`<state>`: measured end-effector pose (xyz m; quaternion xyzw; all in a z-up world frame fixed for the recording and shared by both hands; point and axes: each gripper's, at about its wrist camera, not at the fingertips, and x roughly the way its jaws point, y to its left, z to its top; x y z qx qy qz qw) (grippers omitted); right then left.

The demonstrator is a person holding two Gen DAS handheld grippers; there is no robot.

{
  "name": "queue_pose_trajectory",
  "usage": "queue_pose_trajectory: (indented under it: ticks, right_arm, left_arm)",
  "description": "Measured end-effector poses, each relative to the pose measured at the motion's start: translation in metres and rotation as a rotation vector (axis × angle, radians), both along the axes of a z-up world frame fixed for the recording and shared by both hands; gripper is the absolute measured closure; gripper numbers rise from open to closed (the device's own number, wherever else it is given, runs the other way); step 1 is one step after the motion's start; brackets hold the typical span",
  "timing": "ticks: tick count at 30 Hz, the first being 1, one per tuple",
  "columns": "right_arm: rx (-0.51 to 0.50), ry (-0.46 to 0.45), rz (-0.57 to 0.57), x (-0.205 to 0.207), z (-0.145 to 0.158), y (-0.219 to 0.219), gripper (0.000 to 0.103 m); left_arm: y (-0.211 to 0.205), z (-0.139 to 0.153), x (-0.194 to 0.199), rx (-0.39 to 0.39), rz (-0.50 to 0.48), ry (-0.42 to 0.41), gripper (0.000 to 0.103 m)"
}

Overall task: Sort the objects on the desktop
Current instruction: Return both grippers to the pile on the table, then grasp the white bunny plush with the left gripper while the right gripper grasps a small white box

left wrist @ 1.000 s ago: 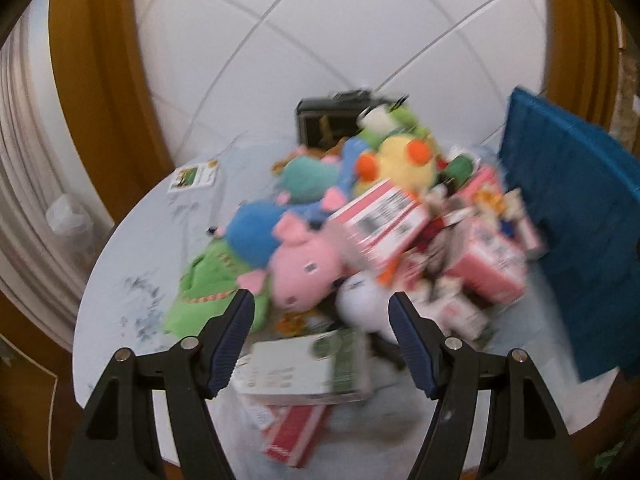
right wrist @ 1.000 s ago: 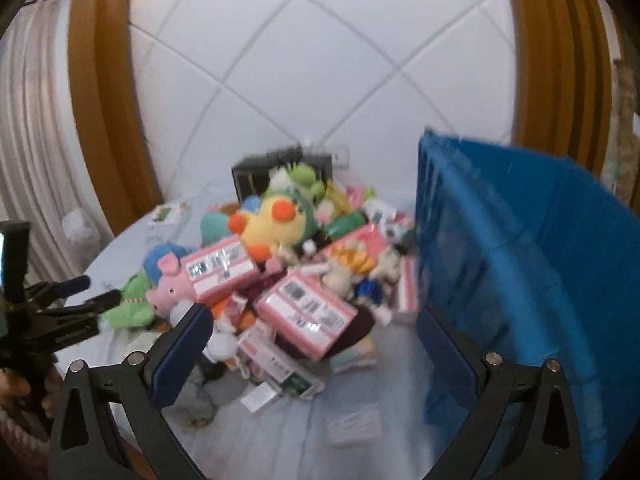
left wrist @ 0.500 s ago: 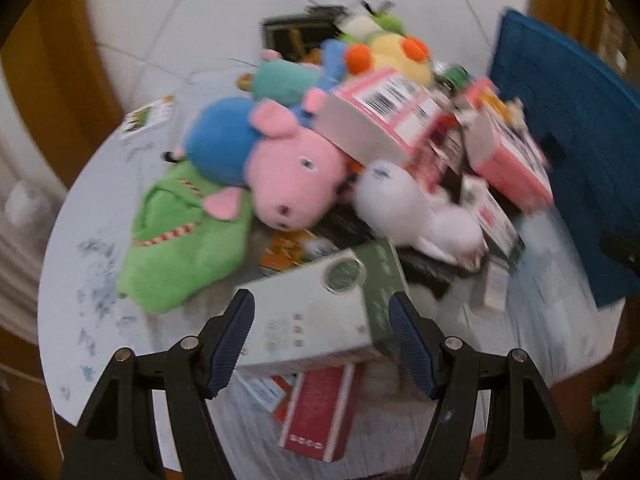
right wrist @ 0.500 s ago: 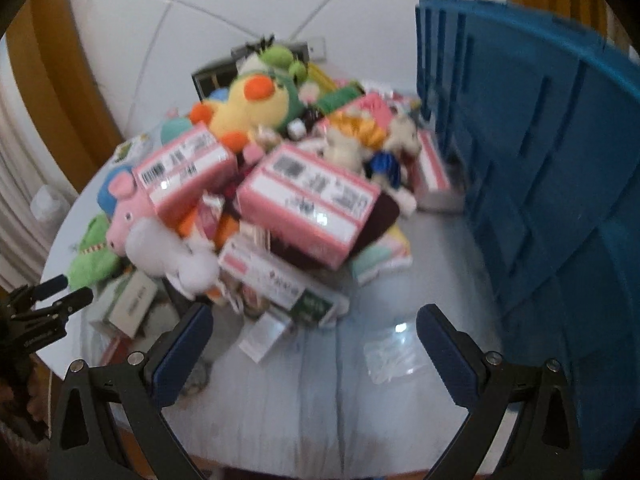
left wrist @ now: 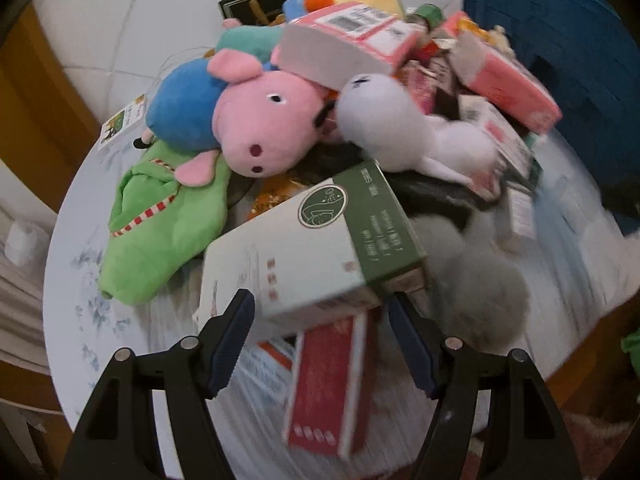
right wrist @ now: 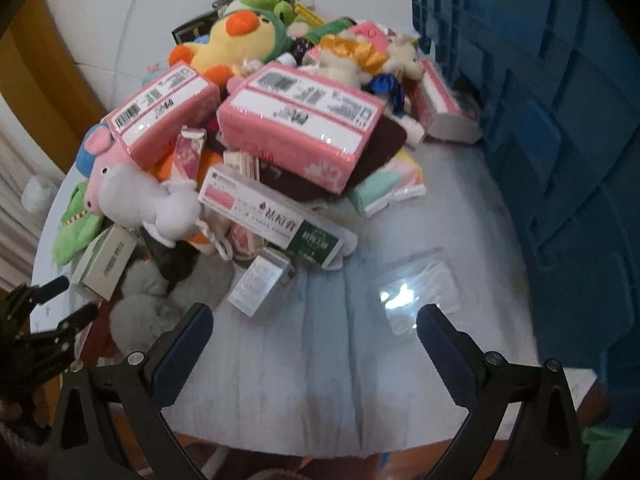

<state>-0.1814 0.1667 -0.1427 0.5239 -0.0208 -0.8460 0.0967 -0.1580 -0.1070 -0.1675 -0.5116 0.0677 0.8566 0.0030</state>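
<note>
Left gripper, wide open & empty, is poised at white-and-green cardboard box; red carton beneath may be dislodged. Right gripper is held open w/ nothing.

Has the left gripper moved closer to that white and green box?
Yes. The left gripper has moved forward toward the white and green box, which now sits between its open fingers.

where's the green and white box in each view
Left wrist: the green and white box fills the lower middle, just ahead of the open left gripper.
Right wrist: the same box sits small at the left edge, below the white plush.
Shared landmark: the white plush, just behind the box.
</note>
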Motion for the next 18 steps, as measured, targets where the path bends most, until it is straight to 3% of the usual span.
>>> queue_pose_trajectory:
  ticks: [3, 8, 12, 18]
  right_arm:
    - [0.001, -0.029, 0.001, -0.003, -0.011, -0.008, 0.000]
    - [0.004, -0.089, 0.003, -0.012, -0.034, -0.021, 0.000]
    - [0.002, -0.123, 0.009, -0.021, -0.047, -0.033, 0.000]
    - [-0.005, -0.152, 0.010, -0.029, -0.058, -0.044, 0.005]
  left_arm:
    - [-0.015, -0.005, -0.018, -0.009, 0.054, 0.026, 0.034]
    - [-0.024, -0.009, -0.034, 0.017, 0.042, 0.042, 0.034]
    - [-0.028, -0.002, -0.031, 0.060, 0.025, 0.058, 0.057]
    - [-0.036, -0.007, -0.041, 0.042, 0.037, 0.040, 0.057]
